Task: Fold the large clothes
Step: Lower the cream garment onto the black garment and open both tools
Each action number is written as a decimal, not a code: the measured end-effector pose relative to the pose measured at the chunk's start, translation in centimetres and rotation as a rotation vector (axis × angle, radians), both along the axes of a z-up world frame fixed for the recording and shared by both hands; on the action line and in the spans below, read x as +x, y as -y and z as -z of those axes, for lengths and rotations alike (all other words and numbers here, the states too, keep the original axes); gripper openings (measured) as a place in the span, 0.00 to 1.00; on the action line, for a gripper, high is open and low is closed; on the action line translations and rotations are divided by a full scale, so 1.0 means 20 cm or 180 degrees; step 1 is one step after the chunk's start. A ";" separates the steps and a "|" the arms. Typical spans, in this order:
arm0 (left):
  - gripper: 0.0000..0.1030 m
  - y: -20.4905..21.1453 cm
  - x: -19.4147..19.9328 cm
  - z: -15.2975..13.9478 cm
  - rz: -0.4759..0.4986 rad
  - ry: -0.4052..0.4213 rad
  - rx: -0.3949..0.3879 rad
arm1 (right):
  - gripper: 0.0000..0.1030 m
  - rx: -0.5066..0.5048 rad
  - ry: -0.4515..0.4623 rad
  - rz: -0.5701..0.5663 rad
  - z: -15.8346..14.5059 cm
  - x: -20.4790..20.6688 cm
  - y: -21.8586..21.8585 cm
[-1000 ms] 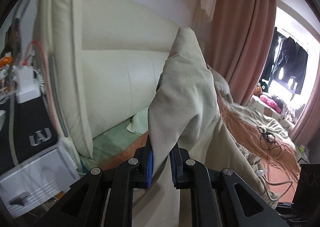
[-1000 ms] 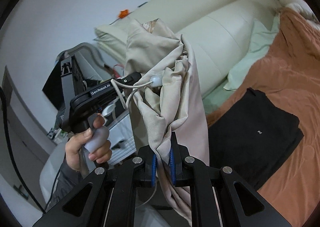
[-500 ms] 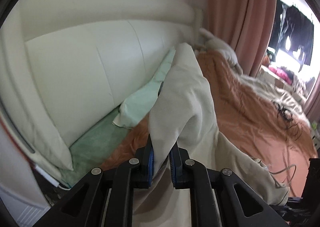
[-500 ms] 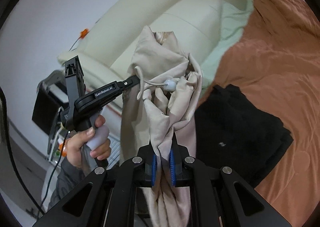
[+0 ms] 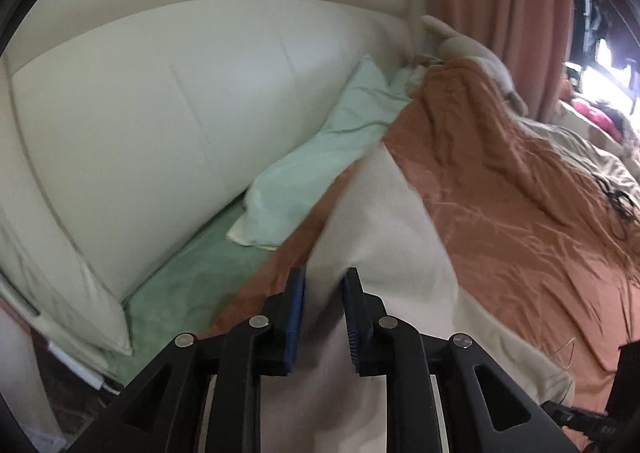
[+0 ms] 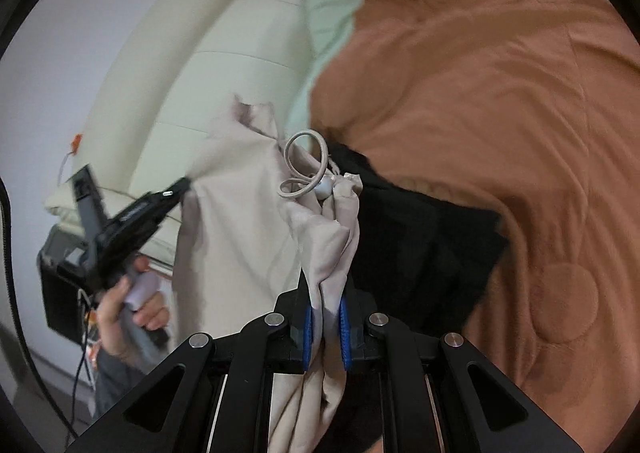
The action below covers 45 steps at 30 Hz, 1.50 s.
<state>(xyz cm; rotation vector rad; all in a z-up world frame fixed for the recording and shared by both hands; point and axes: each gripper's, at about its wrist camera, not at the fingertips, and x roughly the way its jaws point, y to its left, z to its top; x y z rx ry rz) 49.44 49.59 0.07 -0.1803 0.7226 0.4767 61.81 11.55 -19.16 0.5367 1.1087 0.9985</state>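
A large beige garment (image 5: 384, 237) with a drawstring and toggle (image 6: 325, 185) hangs between my two grippers. My left gripper (image 5: 322, 285) is shut on one edge of it, above the orange bedspread (image 5: 520, 213). My right gripper (image 6: 324, 313) is shut on a bunched part of the garment (image 6: 248, 221). In the right wrist view the left gripper (image 6: 176, 193) shows at the left, held by a hand, pinching the cloth's far edge. The cloth is stretched between them and blurred by motion.
A folded black garment (image 6: 420, 245) lies on the orange bedspread (image 6: 500, 93) under the beige cloth. A mint pillow (image 5: 320, 173) lies against the cream padded headboard (image 5: 160, 113). Pink curtains (image 5: 500, 13) and a cluttered window area are at the far right.
Both grippers have swung down and toward the bed with the beige garment. The cloth has spread wider between them, and the drawstring has flicked up into a loop.
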 end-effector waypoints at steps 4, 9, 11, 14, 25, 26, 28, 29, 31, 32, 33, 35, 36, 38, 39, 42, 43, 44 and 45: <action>0.26 -0.04 -0.12 0.03 -0.0086 -0.0179 -0.0148 | 0.12 0.0018 -0.0087 0.0001 0.05 0.02 0.00; 0.26 -0.08 -0.45 0.04 -0.0261 -0.0333 -0.0294 | 0.22 -0.0111 -0.0119 -0.0039 0.01 0.00 -0.01; 0.32 -0.08 -0.56 0.04 -0.0281 -0.0366 -0.0388 | 0.29 -0.0117 -0.0147 -0.0056 0.03 0.01 0.00; 0.60 -0.08 -0.74 0.03 -0.0365 -0.0313 -0.0552 | 0.44 -0.0116 -0.0223 -0.0158 0.04 -0.03 0.00; 0.74 -0.03 -1.16 0.13 -0.0627 -0.0275 -0.0851 | 0.54 -0.0261 -0.0245 -0.0440 0.05 -0.23 -0.05; 0.74 -0.03 -1.19 0.15 -0.0651 -0.0272 -0.0885 | 0.54 -0.0272 -0.0253 -0.0469 0.05 -0.24 -0.06; 0.74 -0.04 -1.22 0.18 -0.0687 -0.0263 -0.0950 | 0.54 -0.0294 -0.0272 -0.0507 0.06 -0.26 -0.07; 0.74 -0.03 -1.23 0.20 -0.0702 -0.0271 -0.0959 | 0.51 -0.0294 -0.0269 -0.0518 0.06 -0.28 -0.07; 0.74 -0.04 -1.24 0.24 -0.0757 -0.0292 -0.0968 | 0.41 -0.0307 -0.0218 -0.0527 0.05 -0.29 -0.07; 0.74 -0.04 -1.24 0.26 -0.0789 -0.0289 -0.1002 | 0.36 -0.0310 -0.0192 -0.0525 0.04 -0.29 -0.07; 0.74 -0.05 -1.25 0.30 -0.0833 -0.0288 -0.1073 | 0.29 -0.0303 -0.0178 -0.0518 0.03 -0.29 -0.06; 0.74 -0.08 -1.26 0.36 -0.0888 -0.0287 -0.1193 | 0.22 -0.0263 -0.0163 -0.0505 0.02 -0.28 -0.05; 0.74 -0.09 -1.26 0.40 -0.0913 -0.0246 -0.1280 | 0.18 -0.0244 -0.0155 -0.0506 0.01 -0.29 -0.04; 0.74 -0.11 -1.26 0.44 -0.0910 -0.0136 -0.1423 | 0.16 -0.0237 -0.0111 -0.0515 0.00 -0.29 -0.04; 0.72 -0.12 -1.25 0.46 -0.0914 -0.0073 -0.1491 | 0.14 -0.0243 -0.0084 -0.0519 -0.01 -0.29 -0.04; 0.53 -0.14 -1.22 0.46 -0.0828 0.0079 -0.1539 | 0.12 -0.0214 -0.0074 -0.0493 -0.04 -0.28 -0.06; 0.49 -0.15 -1.21 0.45 -0.0818 0.0082 -0.1530 | 0.11 -0.0198 -0.0066 -0.0470 -0.05 -0.27 -0.08; 0.47 -0.15 -1.20 0.45 -0.0816 0.0087 -0.1524 | 0.11 -0.0194 -0.0053 -0.0453 -0.06 -0.27 -0.09; 0.45 -0.16 -1.18 0.44 -0.0816 0.0084 -0.1520 | 0.11 -0.0192 -0.0043 -0.0435 -0.07 -0.25 -0.09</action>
